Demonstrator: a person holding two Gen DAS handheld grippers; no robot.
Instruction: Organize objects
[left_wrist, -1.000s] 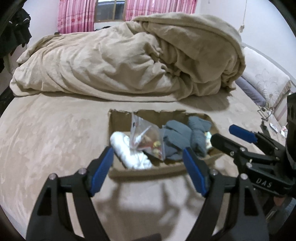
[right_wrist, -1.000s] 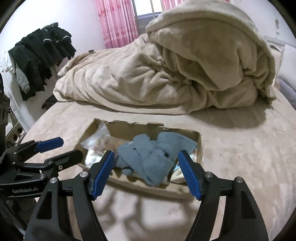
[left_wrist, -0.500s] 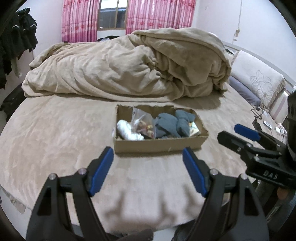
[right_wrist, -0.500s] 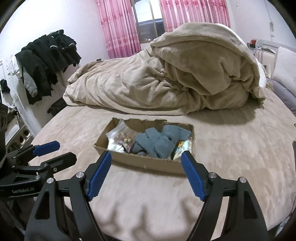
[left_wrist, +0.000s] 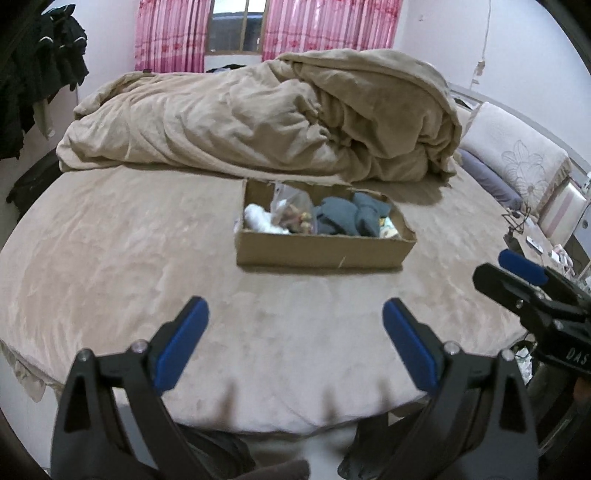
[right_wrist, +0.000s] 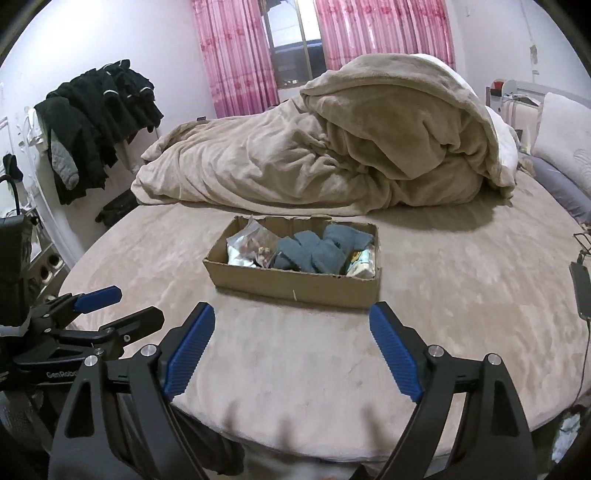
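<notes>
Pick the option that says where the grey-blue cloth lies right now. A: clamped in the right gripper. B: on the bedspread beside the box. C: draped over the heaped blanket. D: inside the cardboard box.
D: the grey-blue cloth sits within the walls of the cardboard box, between a clear plastic bag and small packets.

Bed (right_wrist: 461, 295) with tan plush cover, round-looking under the lens. Rumpled beige duvet (right_wrist: 332, 147) heaped along its far side, highest at right. Pink patterned curtains (right_wrist: 236, 55) flanking a dark window (right_wrist: 291, 44). Black garments (right_wrist: 96, 118) hung in a cluster at left, one with a grey sleeve. White floral-embroidered pillow (left_wrist: 513, 155) at right, above a grey-blue one (left_wrist: 487, 177). Phone on a cable (right_wrist: 581, 291) at the bed's right edge.
</notes>
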